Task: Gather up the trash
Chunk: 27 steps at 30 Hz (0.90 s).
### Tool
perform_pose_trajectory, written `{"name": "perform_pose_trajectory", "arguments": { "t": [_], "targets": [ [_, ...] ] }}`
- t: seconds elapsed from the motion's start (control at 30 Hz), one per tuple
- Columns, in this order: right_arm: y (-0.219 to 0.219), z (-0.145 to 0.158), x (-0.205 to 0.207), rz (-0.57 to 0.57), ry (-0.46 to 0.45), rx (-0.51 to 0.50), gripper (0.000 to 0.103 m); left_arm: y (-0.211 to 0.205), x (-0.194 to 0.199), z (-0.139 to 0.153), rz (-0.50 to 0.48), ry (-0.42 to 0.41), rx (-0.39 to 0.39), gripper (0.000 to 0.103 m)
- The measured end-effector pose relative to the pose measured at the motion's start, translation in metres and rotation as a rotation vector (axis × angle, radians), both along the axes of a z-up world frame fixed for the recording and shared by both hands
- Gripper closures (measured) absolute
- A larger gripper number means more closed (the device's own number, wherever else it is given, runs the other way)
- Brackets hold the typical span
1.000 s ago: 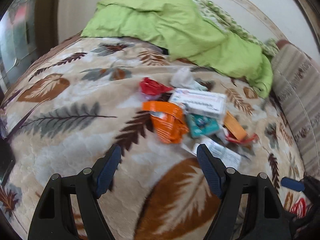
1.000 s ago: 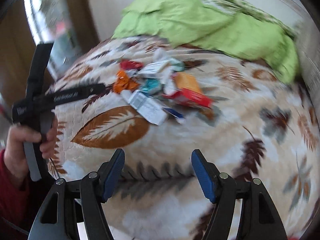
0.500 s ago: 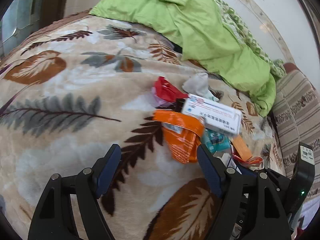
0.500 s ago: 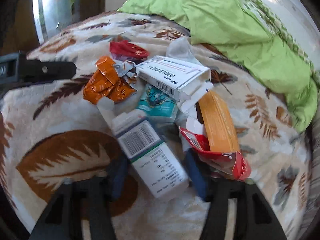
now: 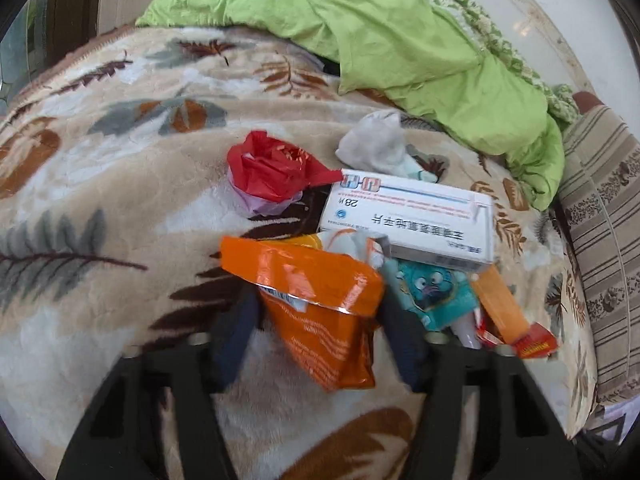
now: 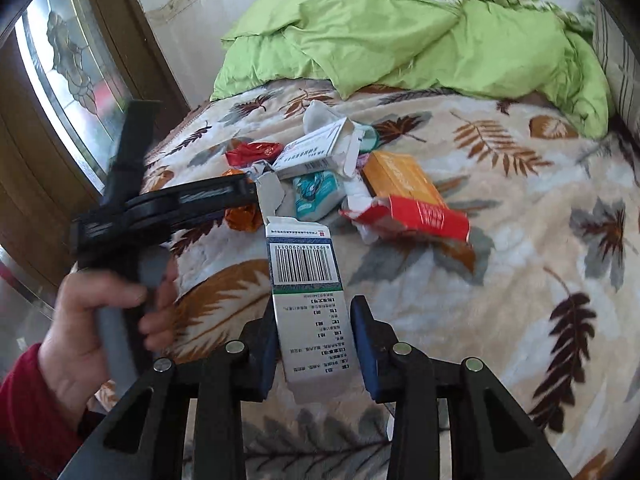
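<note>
A heap of trash lies on the leaf-patterned blanket. My left gripper has its jaws on either side of an orange foil wrapper, closing on it. My right gripper is shut on a white barcoded medicine box and holds it lifted above the blanket. Left in the heap are a red wrapper, a white medicine box, a teal packet, an orange box and a torn red carton. The left gripper also shows in the right wrist view, held by a hand.
A green quilt is bunched at the far end of the bed. A crumpled white tissue lies behind the heap. A striped cushion borders the right side. A wooden door with patterned glass stands on the left.
My right gripper closed on the barcoded box and lifted it off the heap. My left gripper moved forward, its jaws now around the orange wrapper.
</note>
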State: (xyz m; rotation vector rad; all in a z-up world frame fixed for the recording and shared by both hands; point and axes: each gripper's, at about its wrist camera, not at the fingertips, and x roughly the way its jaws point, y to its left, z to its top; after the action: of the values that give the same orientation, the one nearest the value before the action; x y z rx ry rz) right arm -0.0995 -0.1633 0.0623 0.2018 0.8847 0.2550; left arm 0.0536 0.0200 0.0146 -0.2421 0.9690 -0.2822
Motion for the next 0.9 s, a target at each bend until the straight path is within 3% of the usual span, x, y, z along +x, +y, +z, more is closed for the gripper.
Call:
{"name": "perform_pose_trajectory", "arguments": {
  "t": [0.13, 0.23, 0.43, 0.67, 0.77, 0.9],
  "targets": [
    [-0.002, 0.001, -0.002, -0.008, -0.006, -0.013, 0.067, -0.007, -0.002, 0.003, 0.011, -0.028, 0.029, 0.059],
    [-0.005, 0.007, -0.006, -0.030, -0.039, -0.037, 0.067, -0.008, -0.018, 0.013, 0.003, -0.056, 0.020, 0.060],
    [-0.012, 0.013, -0.026, -0.073, -0.069, 0.000, 0.067, 0.000, -0.075, 0.045, -0.007, -0.153, 0.020, 0.060],
    [-0.023, 0.016, -0.054, -0.118, -0.076, 0.096, 0.067, -0.010, -0.151, 0.069, -0.059, -0.220, 0.096, 0.060],
    [-0.019, 0.017, -0.060, -0.106, -0.086, 0.076, 0.067, -0.013, -0.178, 0.072, -0.057, -0.247, 0.136, 0.060],
    [-0.013, 0.016, -0.058, -0.095, -0.092, 0.039, 0.067, -0.014, -0.181, 0.064, -0.022, -0.265, 0.154, 0.060]
  ]
}}
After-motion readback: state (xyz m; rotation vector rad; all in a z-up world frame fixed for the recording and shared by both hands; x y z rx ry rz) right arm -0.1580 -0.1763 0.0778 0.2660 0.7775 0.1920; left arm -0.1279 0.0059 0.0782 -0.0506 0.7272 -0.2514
